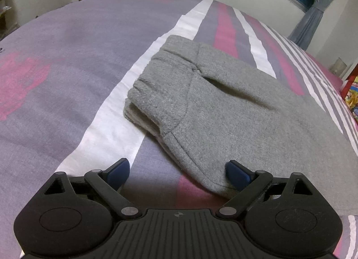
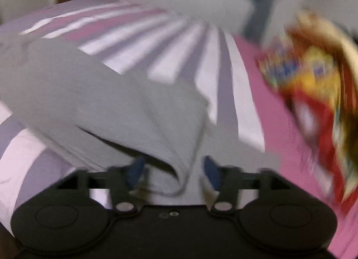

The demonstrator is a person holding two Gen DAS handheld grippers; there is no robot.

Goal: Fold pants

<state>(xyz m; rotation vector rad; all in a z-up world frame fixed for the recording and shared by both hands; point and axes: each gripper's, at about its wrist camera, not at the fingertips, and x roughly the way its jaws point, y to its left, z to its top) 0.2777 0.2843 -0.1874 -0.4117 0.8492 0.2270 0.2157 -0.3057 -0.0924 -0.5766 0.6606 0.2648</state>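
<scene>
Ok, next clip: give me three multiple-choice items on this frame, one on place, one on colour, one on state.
1. Where do the grey sweatpants lie?
A. on the striped bedsheet
B. on a chair
C. on the floor

2. What colour are the pads of the left gripper?
A. red
B. blue
C. white

3. How do the left gripper's jaws stand?
A. shut on the waistband
B. shut on nothing
C. open

Key: 1 A, sheet shows all round the pants; 2 B, both pads look dark blue; 3 C, a wide gap lies between them.

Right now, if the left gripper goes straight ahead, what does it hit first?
Probably the folded grey pants: the left gripper is open, and its right finger already overlaps their near edge. Depth unclear.
</scene>
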